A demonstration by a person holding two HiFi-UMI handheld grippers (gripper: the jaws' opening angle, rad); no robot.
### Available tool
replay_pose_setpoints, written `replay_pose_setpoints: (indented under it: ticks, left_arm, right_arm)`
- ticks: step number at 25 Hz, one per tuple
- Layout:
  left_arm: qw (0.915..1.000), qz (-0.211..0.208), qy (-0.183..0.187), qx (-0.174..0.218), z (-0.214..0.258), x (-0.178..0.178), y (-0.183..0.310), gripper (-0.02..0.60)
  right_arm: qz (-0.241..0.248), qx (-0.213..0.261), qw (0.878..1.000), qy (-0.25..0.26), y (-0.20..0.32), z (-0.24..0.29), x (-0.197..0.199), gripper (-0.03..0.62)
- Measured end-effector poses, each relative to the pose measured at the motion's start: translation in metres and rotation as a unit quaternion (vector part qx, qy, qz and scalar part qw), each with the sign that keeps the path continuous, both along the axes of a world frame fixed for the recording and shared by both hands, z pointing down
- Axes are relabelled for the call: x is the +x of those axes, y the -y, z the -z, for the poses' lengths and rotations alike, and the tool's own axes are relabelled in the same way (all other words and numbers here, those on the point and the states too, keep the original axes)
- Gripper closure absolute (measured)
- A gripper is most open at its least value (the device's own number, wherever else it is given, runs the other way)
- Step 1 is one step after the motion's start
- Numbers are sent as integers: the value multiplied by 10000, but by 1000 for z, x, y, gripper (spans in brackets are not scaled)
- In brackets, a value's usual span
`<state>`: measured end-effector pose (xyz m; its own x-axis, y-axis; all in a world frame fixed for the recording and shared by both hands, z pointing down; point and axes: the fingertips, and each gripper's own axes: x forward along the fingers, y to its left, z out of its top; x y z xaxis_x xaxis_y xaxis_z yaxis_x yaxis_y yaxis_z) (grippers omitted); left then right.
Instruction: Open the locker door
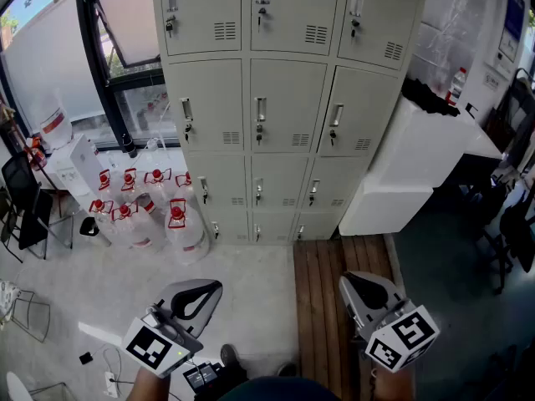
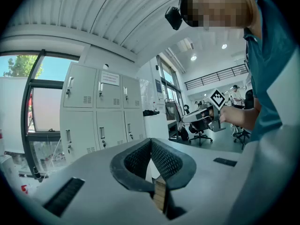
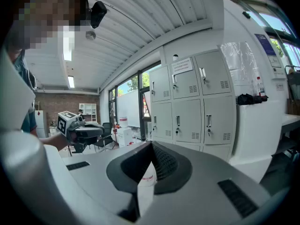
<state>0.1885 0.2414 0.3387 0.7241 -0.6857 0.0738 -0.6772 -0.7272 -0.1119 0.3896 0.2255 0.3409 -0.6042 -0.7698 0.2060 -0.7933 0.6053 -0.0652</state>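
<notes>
Head view: a bank of pale grey metal lockers [image 1: 288, 107] with upright handles fills the upper centre of the frame, and every door that shows is closed. Clear plastic jugs with red caps [image 1: 138, 211] stand on the floor at left, and a white block-shaped surface [image 1: 418, 161] adjoins the lockers at right. The left gripper [image 1: 203, 292] sits at lower left and the right gripper [image 1: 359, 286] at lower right, both well apart from the lockers. Left gripper view: the dark ribbed jaws are pressed together with nothing between them; the lockers [image 2: 101, 121] lie at centre left. Right gripper view: the jaws likewise meet, empty; the lockers [image 3: 187, 107] stand right of centre.
</notes>
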Motion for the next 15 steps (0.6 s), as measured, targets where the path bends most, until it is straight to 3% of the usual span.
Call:
replay_pose_setpoints:
  ticks: [15]
  left_arm:
    - [9999,-146,-64,-33,-4,-39,23,565]
  right_arm:
    - [-186,-86,9996,171,17,-1,-37,557]
